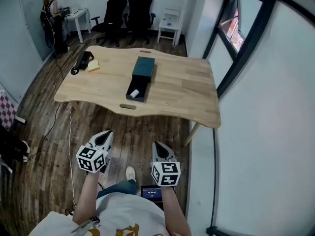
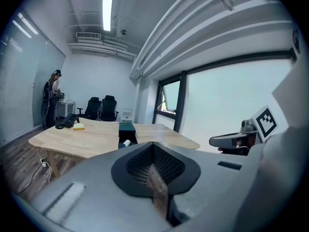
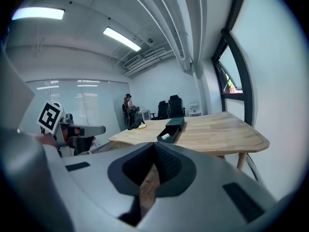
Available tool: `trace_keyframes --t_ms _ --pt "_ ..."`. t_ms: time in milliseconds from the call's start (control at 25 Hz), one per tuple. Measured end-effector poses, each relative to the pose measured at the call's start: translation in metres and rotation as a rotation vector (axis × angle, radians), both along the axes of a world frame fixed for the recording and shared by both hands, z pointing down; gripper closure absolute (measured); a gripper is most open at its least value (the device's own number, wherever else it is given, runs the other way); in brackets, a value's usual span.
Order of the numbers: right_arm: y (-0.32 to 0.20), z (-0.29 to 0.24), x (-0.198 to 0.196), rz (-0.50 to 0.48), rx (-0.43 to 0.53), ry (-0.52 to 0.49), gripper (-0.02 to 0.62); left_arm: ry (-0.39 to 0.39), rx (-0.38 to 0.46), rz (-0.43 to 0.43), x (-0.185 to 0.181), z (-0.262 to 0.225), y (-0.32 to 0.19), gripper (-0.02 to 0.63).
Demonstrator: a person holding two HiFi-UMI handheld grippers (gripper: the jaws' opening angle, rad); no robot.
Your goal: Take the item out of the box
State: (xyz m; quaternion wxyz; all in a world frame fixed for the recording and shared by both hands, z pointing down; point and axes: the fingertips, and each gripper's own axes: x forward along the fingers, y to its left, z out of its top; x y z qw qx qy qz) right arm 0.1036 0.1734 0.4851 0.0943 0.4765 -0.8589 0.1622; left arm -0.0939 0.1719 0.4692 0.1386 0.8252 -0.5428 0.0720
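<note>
Lying inside the open box: white item.

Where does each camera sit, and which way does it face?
Head view: on the person's head, looking steeply down at the wooden table, the dark box and the floor; both forearms, left tongs and right tongs show.
Left gripper view: rides the left tongs, facing the table; own shut jaws fill the foreground, right tongs at the right edge.
Right gripper view: rides the right tongs, facing the table; own jaws together, left tongs at the left.
Shared: all three show the table with the dark box.
</note>
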Motion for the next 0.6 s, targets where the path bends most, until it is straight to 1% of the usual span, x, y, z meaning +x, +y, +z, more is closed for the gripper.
trace_keyframes --t_ms 200,400,600 --pt "-0.029 0.000 0.010 0.011 0.013 0.005 0.589 0.009 0.019 0.011 0.009 0.000 -0.033 0.604" --pt "-0.068 0.005 0.023 0.032 0.018 0.004 0.589 0.008 0.032 0.046 0.024 0.003 -0.077 0.604" --pt "-0.115 0.013 0.022 0.047 0.000 0.012 0.589 0.019 0.008 0.067 0.024 0.014 -0.129 0.604"
